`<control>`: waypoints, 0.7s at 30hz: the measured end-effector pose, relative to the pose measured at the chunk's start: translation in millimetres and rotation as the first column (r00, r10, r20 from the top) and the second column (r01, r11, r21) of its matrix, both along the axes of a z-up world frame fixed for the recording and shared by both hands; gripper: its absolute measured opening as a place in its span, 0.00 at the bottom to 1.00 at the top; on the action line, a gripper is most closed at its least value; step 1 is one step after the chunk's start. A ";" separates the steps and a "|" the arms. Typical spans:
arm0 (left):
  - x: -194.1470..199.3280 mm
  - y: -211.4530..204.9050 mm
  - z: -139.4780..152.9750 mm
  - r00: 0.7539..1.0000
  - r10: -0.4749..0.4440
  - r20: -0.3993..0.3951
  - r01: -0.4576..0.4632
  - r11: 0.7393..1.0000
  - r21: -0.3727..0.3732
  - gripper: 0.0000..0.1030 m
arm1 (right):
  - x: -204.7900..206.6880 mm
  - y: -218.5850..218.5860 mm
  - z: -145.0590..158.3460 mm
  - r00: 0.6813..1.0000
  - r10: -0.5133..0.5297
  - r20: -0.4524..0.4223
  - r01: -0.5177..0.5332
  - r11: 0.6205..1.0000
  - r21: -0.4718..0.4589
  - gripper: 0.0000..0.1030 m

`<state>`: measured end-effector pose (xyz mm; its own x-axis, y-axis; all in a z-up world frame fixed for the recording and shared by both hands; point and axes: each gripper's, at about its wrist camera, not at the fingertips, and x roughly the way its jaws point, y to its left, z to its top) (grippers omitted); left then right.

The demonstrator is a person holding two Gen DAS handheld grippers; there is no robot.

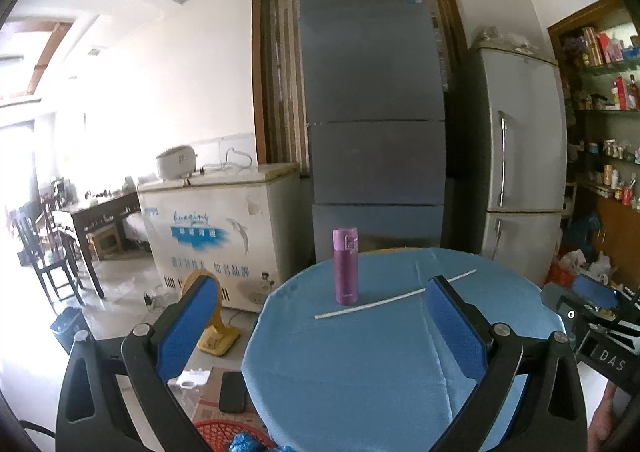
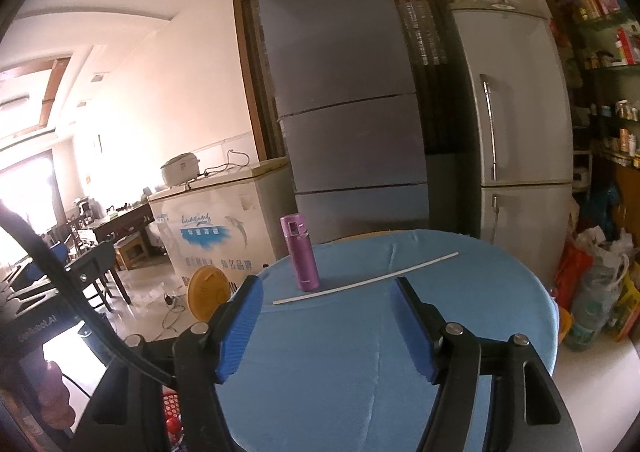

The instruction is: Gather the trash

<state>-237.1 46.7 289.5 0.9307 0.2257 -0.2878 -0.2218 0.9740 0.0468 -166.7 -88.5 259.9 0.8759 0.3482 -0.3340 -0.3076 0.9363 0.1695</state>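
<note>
The left gripper was held above the near part of the round table's blue cloth, its blue-padded jaws spread wide and holding nothing. The right gripper was likewise spread apart and unloaded over the same cloth. A long white strip lay flat across the table's far half, just in front of an upright purple flask. A red basket sat beside the table, below its edge.

On the table, the near half is free. Toward the far edge stand a purple bottle and, just beside it, a long white strip lying across.
</note>
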 end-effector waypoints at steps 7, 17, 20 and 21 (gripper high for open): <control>27.9 14.7 -11.9 0.998 0.013 -0.066 -0.015 1.000 -0.027 1.00 | 29.5 14.0 -13.7 0.998 0.007 -0.056 -0.008 1.000 -0.022 0.68; 62.2 16.7 -23.7 0.993 -0.021 -0.113 0.018 1.000 -0.024 1.00 | 66.7 21.2 -26.4 0.994 -0.016 -0.111 0.013 1.000 -0.025 0.68; 68.8 16.6 -24.5 0.992 -0.028 -0.121 0.025 0.999 -0.023 1.00 | 73.6 20.3 -28.8 0.992 -0.025 -0.121 0.022 0.999 -0.024 0.68; 70.5 16.8 -25.0 0.992 -0.030 -0.123 0.028 0.999 -0.024 1.00 | 75.5 19.8 -29.5 0.992 -0.027 -0.124 0.024 0.999 -0.023 0.68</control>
<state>-166.6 63.5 264.5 0.8938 0.1916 -0.4055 -0.1874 0.9810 0.0506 -91.2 -68.7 230.4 0.8358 0.3181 -0.4474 -0.2615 0.9473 0.1850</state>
